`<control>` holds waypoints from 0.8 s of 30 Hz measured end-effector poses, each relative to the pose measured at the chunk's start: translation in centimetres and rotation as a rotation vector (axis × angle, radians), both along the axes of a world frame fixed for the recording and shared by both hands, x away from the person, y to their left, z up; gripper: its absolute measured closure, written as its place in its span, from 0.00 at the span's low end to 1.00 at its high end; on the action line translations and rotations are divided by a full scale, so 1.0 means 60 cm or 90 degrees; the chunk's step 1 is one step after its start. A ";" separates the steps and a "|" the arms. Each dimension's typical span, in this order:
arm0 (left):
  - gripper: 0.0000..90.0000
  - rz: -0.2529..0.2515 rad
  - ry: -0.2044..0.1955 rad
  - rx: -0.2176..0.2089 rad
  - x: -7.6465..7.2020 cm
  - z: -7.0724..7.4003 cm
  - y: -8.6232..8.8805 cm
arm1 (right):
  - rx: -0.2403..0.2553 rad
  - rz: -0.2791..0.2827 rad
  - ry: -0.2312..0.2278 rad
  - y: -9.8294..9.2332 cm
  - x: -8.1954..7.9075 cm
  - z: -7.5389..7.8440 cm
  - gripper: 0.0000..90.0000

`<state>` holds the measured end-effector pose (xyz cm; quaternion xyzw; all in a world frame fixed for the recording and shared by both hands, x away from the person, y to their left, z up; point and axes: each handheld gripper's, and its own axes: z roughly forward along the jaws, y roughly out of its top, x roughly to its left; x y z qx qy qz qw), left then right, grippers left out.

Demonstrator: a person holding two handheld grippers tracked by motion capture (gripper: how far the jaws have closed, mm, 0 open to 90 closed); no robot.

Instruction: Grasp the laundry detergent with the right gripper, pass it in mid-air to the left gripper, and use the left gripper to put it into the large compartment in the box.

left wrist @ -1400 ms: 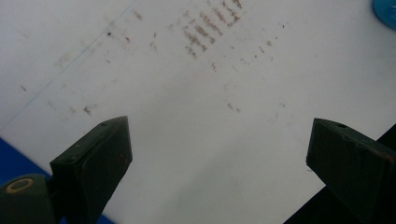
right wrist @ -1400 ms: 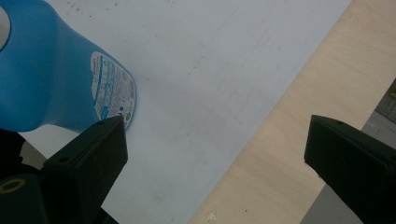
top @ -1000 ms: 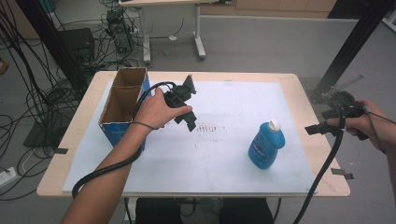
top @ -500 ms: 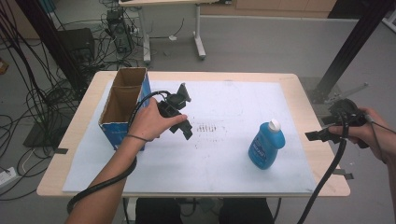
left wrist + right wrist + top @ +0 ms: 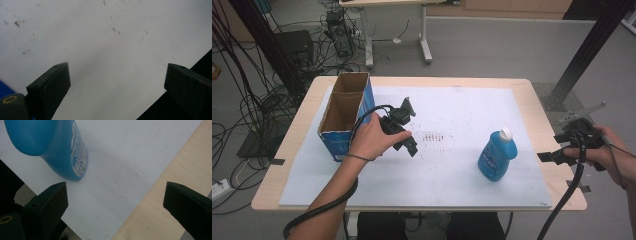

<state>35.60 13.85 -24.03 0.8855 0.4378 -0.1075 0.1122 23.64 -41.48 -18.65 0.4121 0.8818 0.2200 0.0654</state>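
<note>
Forearms are entering from the near edge of the high view, each hand carrying a black two-jaw gripper with a thick trailing cable. Compared with a second ago, the right gripper (image 5: 548, 157) is sitting lower and nearer, now just off the table's right edge, and the left gripper (image 5: 409, 146) is drawing back toward the cardboard box (image 5: 343, 116). Both sets of jaws are standing wide apart and holding nothing; the gripper views are showing blocky matte pads over bare sheet. The blue bottle (image 5: 496, 154) is standing upright on the right part of the white sheet (image 5: 462, 170), untouched, well apart from either gripper; it is glossy translucent plastic, rounded, with a white cap and a printed label. Farther off, the box is lying open-topped, brown corrugated inside, blue outside. The wooden table (image 5: 532, 100) is showing pale rounded edges.
</note>
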 end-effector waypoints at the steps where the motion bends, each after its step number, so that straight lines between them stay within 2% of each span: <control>1: 0.08 0.001 -0.001 0.001 -0.002 -0.001 -0.001 | 0.000 0.001 0.000 0.001 -0.002 -0.002 0.06; 7: 0.08 -0.003 0.005 -0.005 -0.007 -0.008 -0.003 | 0.006 0.004 -0.001 0.007 -0.014 -0.008 0.06; 19: 0.08 -0.003 0.006 -0.002 -0.014 -0.014 -0.001 | 0.022 0.010 -0.006 0.017 -0.042 -0.026 0.06; 24: 0.08 -0.001 0.000 0.009 -0.019 -0.014 -0.005 | 0.037 0.010 -0.006 0.019 -0.055 -0.038 0.05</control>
